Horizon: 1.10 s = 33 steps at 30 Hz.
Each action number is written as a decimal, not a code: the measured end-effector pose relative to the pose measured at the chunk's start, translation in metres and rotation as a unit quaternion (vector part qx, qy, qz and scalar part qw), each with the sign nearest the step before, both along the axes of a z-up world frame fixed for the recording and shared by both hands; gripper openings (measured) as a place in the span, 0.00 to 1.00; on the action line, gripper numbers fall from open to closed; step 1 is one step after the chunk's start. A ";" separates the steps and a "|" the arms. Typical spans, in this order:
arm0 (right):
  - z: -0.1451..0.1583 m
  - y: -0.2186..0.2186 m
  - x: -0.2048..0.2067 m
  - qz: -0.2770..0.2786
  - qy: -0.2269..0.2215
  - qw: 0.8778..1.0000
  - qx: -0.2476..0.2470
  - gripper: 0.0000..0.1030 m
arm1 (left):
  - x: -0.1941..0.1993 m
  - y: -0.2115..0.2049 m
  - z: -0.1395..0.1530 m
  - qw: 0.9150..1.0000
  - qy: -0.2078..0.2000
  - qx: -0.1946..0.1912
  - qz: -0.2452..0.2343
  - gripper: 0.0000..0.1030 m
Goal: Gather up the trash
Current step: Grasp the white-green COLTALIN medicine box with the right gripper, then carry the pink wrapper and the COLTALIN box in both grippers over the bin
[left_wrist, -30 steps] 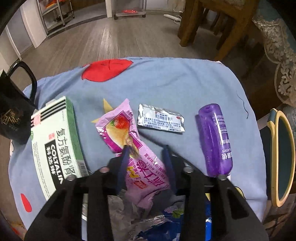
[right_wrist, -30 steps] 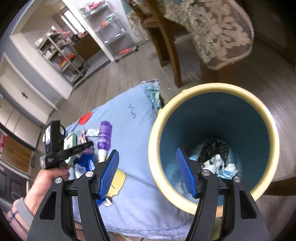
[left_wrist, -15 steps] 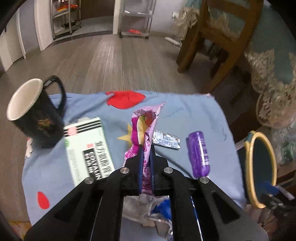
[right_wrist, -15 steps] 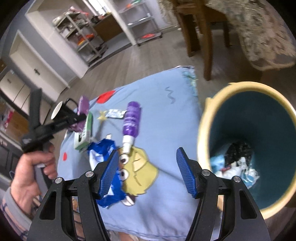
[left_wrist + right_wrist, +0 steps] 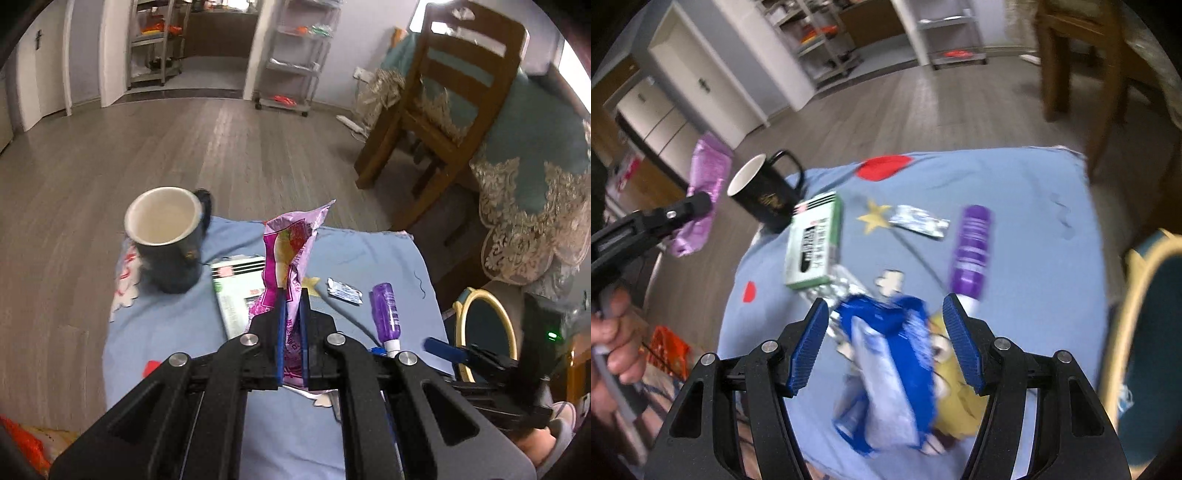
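Left tongs (image 5: 290, 295) around pink wrapper (image 5: 291, 243)

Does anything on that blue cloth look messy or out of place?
Yes. A purple plastic bottle lies on its side, and a crumpled blue wrapper sprawls by a green-and-white box. A dark mug stands upright amid this litter, which seems odd.

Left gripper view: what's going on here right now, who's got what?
A person is clearing trash off a blue cloth. The left gripper is shut on a pink snack wrapper, held up off the cloth. The right gripper is open above a blue wrapper, not touching it. A green box, foil sachet, purple bottle and black mug remain on the cloth. The bin stands at the right.
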State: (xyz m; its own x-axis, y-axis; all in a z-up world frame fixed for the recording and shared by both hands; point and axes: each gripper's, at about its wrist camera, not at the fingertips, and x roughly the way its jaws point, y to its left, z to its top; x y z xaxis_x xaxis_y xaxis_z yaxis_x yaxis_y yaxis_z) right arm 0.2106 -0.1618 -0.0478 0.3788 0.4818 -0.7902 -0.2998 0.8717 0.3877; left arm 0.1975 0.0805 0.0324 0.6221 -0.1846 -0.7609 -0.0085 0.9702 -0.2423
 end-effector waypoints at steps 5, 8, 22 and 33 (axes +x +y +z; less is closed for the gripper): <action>-0.007 0.054 0.021 0.034 0.008 0.999 -0.007 0.69 | -0.012 0.032 0.001 0.999 -0.009 -0.017 0.045 0.05; -0.013 0.087 0.030 0.046 0.008 0.999 -0.022 0.74 | -0.016 0.053 -0.002 0.996 -0.011 -0.044 0.079 0.05; -0.064 0.180 0.053 0.059 0.014 0.988 -0.140 0.84 | -0.021 0.079 0.001 0.987 -0.039 -0.107 0.110 0.05; -0.050 0.152 0.046 0.049 -0.014 0.994 -0.101 0.71 | -0.012 0.064 0.001 0.990 -0.039 -0.096 0.091 0.05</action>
